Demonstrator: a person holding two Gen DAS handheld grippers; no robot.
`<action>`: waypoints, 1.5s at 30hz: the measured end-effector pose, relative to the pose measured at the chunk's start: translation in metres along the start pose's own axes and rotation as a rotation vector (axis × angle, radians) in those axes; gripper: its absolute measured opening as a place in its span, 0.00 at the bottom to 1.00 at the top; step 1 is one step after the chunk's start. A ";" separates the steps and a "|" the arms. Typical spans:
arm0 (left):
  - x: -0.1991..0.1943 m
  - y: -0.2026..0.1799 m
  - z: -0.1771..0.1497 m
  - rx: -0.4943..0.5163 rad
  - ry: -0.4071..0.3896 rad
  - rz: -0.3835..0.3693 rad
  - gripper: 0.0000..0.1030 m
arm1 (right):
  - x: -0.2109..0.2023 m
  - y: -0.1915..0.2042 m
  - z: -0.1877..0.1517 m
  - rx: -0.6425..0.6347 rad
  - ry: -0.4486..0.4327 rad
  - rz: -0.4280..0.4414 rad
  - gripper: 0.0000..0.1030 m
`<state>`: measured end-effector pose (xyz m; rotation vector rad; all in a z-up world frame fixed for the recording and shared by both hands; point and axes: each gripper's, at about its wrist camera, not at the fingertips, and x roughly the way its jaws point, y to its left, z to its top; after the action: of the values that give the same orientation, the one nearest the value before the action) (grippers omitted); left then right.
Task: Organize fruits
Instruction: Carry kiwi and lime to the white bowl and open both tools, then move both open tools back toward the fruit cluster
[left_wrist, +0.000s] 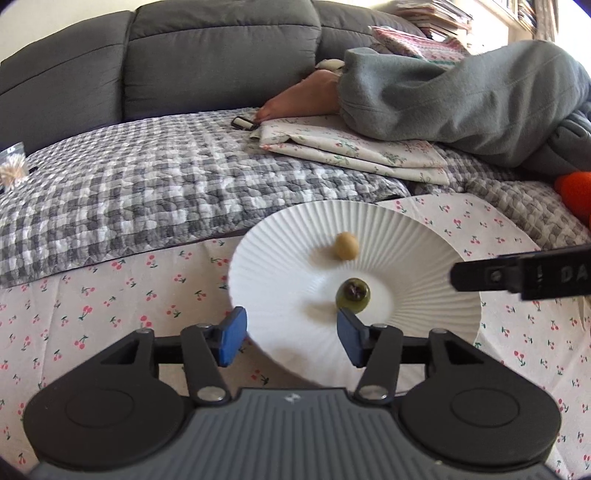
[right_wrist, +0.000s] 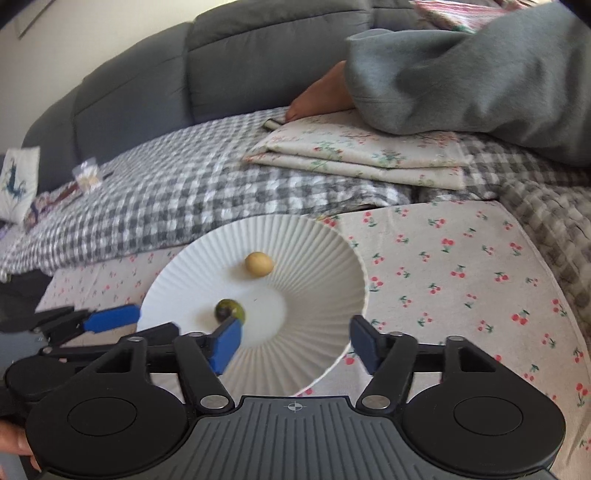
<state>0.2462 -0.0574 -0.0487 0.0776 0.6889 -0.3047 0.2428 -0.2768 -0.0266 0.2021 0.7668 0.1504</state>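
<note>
A white ribbed plate (left_wrist: 413, 291) (right_wrist: 325, 258) lies on a cherry-print cloth. On it are a small tan fruit (left_wrist: 346, 246) (right_wrist: 259, 263) and a small green fruit with a dark top (left_wrist: 353, 292) (right_wrist: 229, 310). My left gripper (left_wrist: 291, 338) is open and empty over the plate's near rim, its right pad just in front of the green fruit. My right gripper (right_wrist: 295, 345) is open and empty over the plate's near side. The left gripper's blue fingers (right_wrist: 110, 317) show at the plate's left edge in the right wrist view.
The cherry-print cloth (left_wrist: 110, 302) (right_wrist: 461, 266) covers the surface. Behind it lie a grey checked quilt (left_wrist: 147, 184), a folded floral cloth (left_wrist: 354, 147), a person's foot (left_wrist: 306, 96) and grey-clad leg, and a dark sofa back. An orange thing (left_wrist: 576, 192) sits far right.
</note>
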 end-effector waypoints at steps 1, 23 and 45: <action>-0.002 0.003 0.001 -0.010 -0.004 -0.001 0.54 | -0.003 -0.004 0.001 0.022 -0.004 -0.001 0.75; -0.080 0.026 -0.031 -0.087 0.045 -0.043 0.77 | -0.073 0.015 -0.012 0.047 0.009 0.078 0.90; -0.141 0.058 -0.097 -0.238 0.085 0.002 0.96 | -0.124 0.071 -0.097 -0.121 0.045 0.085 0.91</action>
<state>0.1016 0.0500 -0.0351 -0.1360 0.8051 -0.2166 0.0821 -0.2216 0.0051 0.1165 0.7912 0.2817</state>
